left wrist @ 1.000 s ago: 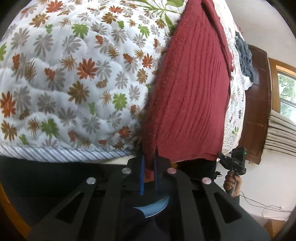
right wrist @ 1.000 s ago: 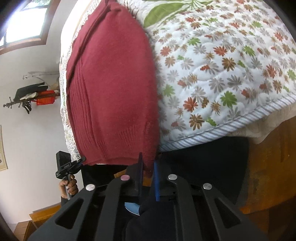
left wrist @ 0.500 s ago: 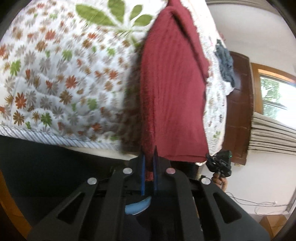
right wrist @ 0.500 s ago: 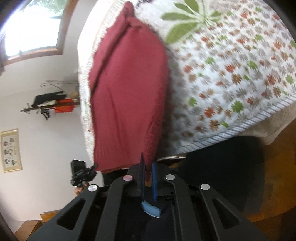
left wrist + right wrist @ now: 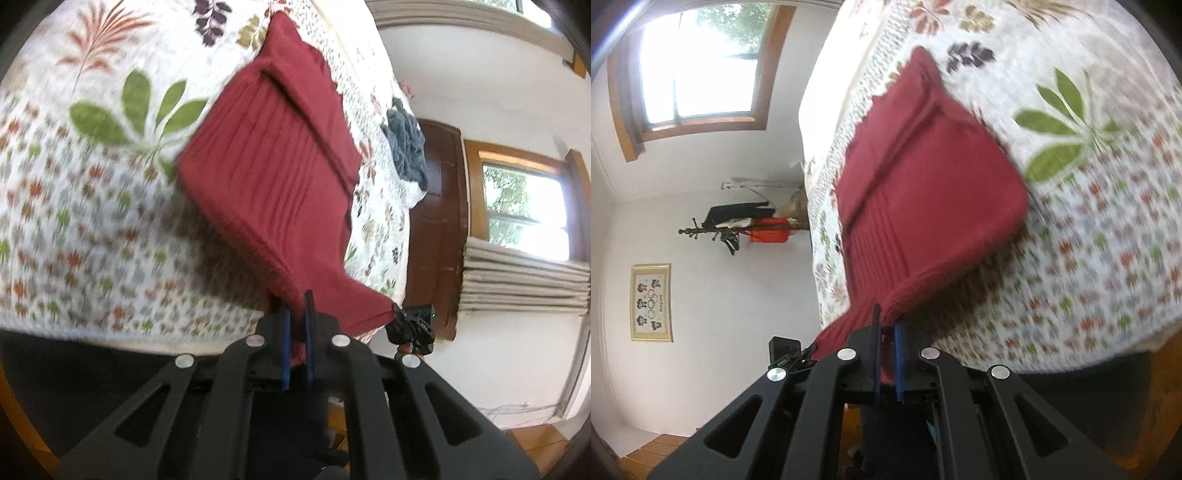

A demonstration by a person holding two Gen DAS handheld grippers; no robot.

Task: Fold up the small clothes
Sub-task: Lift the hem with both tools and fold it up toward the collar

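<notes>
The dark red ribbed knit garment (image 5: 280, 162) runs lengthwise toward 12 o'clock over the floral quilted bed (image 5: 74, 206), near hem corners pinched in the closed left gripper (image 5: 297, 325) and right gripper (image 5: 886, 343), equally near.

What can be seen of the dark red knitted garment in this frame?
The red knitted garment is a ribbed, woolly-looking piece with a folded band running along its length. Its far part lies on the floral quilt; its near edge is lifted off the bed. The left gripper is shut on one near corner and the right gripper on the other, so the hem stretches between them.
</notes>
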